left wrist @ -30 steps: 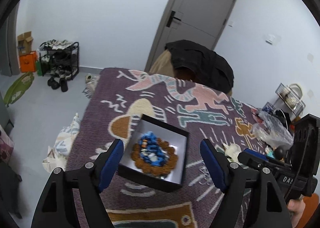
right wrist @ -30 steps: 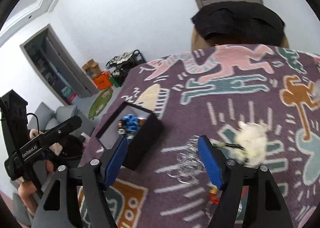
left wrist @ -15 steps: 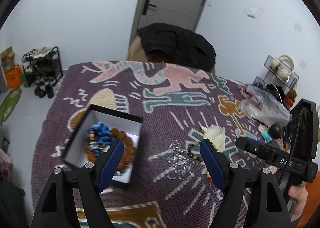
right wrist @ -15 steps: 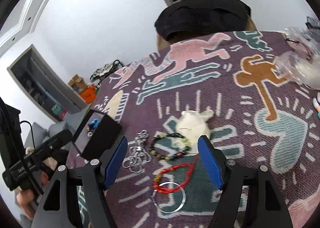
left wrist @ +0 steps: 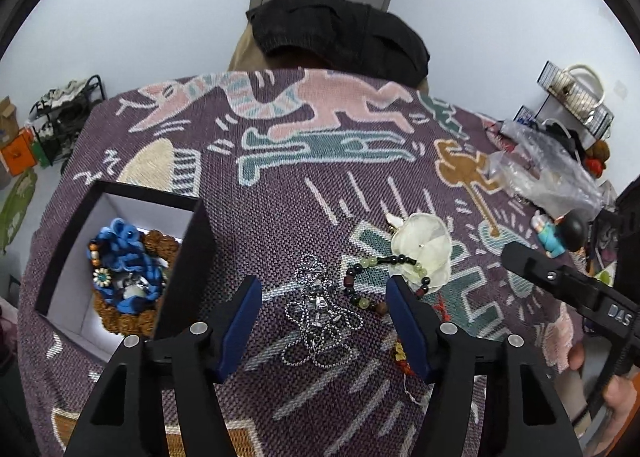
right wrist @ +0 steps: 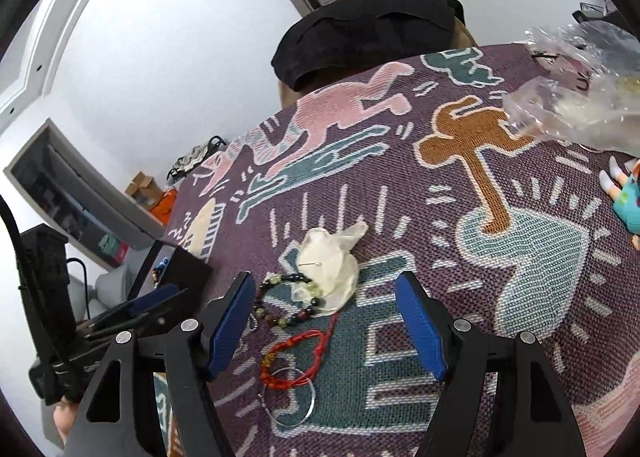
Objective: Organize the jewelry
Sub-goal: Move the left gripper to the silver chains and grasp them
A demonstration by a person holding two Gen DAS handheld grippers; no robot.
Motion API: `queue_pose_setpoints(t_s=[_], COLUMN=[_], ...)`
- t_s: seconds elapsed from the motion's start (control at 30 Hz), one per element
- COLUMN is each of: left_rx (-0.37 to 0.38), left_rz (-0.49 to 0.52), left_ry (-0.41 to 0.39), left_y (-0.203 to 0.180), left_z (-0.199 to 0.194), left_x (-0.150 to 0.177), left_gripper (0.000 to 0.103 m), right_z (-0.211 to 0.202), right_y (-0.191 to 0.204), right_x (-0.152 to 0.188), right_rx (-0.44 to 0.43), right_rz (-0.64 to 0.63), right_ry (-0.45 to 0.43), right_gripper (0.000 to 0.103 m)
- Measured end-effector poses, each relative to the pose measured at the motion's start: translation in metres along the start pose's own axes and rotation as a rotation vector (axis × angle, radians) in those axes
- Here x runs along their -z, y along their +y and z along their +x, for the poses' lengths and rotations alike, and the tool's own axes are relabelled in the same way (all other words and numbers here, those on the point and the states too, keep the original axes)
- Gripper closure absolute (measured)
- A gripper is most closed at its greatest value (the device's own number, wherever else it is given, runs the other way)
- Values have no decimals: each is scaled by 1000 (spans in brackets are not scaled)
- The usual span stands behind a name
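Note:
My left gripper point(left wrist: 326, 323) is open and empty, just above a silver ball chain point(left wrist: 320, 317) on the patterned cloth. A dark and green bead bracelet point(left wrist: 368, 281) lies right of the chain, against a white cloth flower point(left wrist: 424, 245). A black box point(left wrist: 184, 257) at the left holds a brown bead bracelet and blue pieces point(left wrist: 124, 253). My right gripper point(right wrist: 326, 325) is open and empty over the bead bracelet point(right wrist: 280, 305), the white flower point(right wrist: 328, 269), a red cord bracelet point(right wrist: 296, 357) and a thin silver ring point(right wrist: 296, 405).
A crumpled clear plastic bag point(left wrist: 540, 173) and a small doll figure point(left wrist: 552, 233) lie at the right of the cloth. A chair draped with a black garment point(left wrist: 340, 33) stands behind the table. The black box point(right wrist: 176, 269) is at the left in the right wrist view.
Both grippers have moved right and down, from over the black box to the loose jewelry. The chain now sits between my left fingers and the bead bracelet between my right fingers.

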State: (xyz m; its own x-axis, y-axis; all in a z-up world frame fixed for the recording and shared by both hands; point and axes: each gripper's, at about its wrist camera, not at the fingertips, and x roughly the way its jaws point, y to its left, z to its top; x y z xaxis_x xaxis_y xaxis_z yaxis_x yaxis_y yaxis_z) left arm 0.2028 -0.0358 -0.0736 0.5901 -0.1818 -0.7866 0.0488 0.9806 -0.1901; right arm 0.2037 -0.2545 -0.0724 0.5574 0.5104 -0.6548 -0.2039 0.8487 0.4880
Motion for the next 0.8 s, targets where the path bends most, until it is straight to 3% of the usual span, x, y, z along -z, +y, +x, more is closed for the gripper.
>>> queue_pose_setpoints(t_s=[0.3,0.5,0.63,0.7,0.73,0.8], left_rx=[-63,-86,-105,-105,-112,-116], left_rz=[-17,-35,-36,-41,-44,-54], left_ry=[56,80,89,80,78,79], left_y=[-3,-2,-3,-2,-2,-1], left_z=[31,42,47,47,46,44], left_x=[0,3,6,8,9,11], left_gripper=[39,39,39,39,39,39], right_z=[25,53,62,63,65,62], right_y=[-20,-10,-6,-9,-13,-16], right_x=[-3,-4,-2,-2,0,2], right_rx=[10,10,55,53,28,27], right_rz=[110,125,106,110,128,135], right_ry=[14,56,53,61,80,71], right_gripper=[31,34,50,77,97,97])
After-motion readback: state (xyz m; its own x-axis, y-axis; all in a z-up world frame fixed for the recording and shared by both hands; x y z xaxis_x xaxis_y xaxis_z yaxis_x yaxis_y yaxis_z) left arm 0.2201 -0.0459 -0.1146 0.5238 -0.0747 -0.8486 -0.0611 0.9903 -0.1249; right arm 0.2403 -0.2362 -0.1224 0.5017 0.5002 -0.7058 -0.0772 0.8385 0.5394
